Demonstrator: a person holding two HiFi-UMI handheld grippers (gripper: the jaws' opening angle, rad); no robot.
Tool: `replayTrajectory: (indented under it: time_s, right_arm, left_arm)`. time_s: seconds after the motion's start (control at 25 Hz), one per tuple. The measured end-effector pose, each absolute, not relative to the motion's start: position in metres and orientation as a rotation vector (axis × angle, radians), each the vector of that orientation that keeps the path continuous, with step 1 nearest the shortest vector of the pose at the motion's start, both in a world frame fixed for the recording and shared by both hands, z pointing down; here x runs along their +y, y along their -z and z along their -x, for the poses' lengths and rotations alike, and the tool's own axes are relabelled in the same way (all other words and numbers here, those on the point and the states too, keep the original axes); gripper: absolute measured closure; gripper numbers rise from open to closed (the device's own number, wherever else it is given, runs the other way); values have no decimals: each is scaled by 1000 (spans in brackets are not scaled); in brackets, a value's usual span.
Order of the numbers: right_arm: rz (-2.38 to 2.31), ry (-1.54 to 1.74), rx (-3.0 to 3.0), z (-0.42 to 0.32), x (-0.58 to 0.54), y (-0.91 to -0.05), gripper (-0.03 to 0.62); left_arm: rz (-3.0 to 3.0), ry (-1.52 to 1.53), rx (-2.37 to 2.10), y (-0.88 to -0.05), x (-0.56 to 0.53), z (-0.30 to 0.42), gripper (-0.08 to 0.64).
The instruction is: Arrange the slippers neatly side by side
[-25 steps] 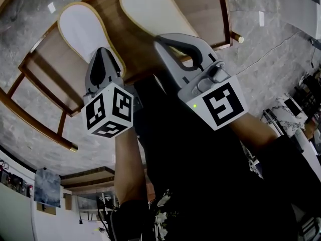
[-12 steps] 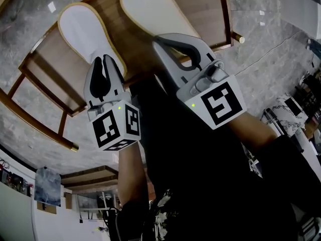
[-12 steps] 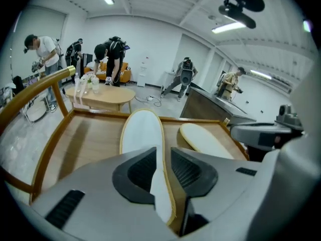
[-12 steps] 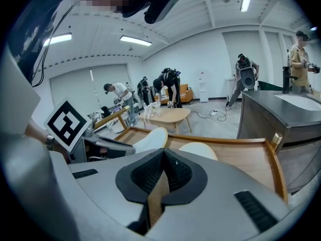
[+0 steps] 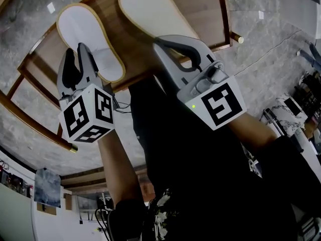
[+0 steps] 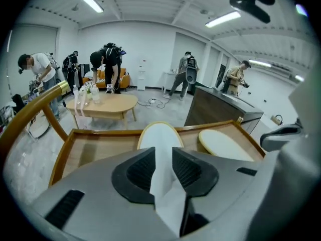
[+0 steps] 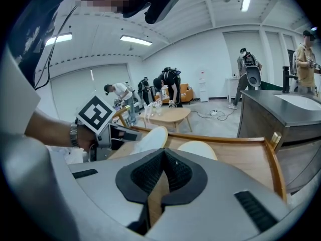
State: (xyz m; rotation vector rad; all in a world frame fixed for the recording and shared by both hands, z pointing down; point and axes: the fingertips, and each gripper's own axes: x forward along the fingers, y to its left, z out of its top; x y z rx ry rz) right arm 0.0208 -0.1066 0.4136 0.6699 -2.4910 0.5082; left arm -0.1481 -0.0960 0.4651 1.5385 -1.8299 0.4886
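Observation:
Two white slippers with tan rims lie side by side on a wooden table: the left slipper and the right slipper. My left gripper is at the left slipper's heel edge. Its jaws have just been opening and are open, and its pads do not press on the slipper. The left gripper view shows the left slipper through the gap, with the right slipper beside it. My right gripper is shut, its tip at the right slipper's heel, with nothing seen between its jaws.
The table has a raised wooden rim and curved rails over a grey marble floor. In the room behind there are several people, a low oval table and a dark counter.
My left gripper has moved to the left, off the slipper's heel to its left edge, rolled, and its jaws have gone from shut to open. The right gripper has not moved.

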Motion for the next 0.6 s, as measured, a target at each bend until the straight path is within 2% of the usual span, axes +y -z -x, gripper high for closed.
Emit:
replayTrajectory:
  time_s: [0.08, 0.16, 0.6]
  right_arm:
    - [-674, -510, -2487, -23, -107, -414, 595]
    - [-679, -512, -2486, -25, -108, -414, 595]
    - [-671, -530, -2493, -23, -104, -415, 595]
  left_arm:
    - [-1522, -496, -1820, -471, -93, 143, 516]
    - [-1514, -511, -1806, -476, -88, 136, 548]
    - [-1508, -517, -1764, -480, -69, 122, 554]
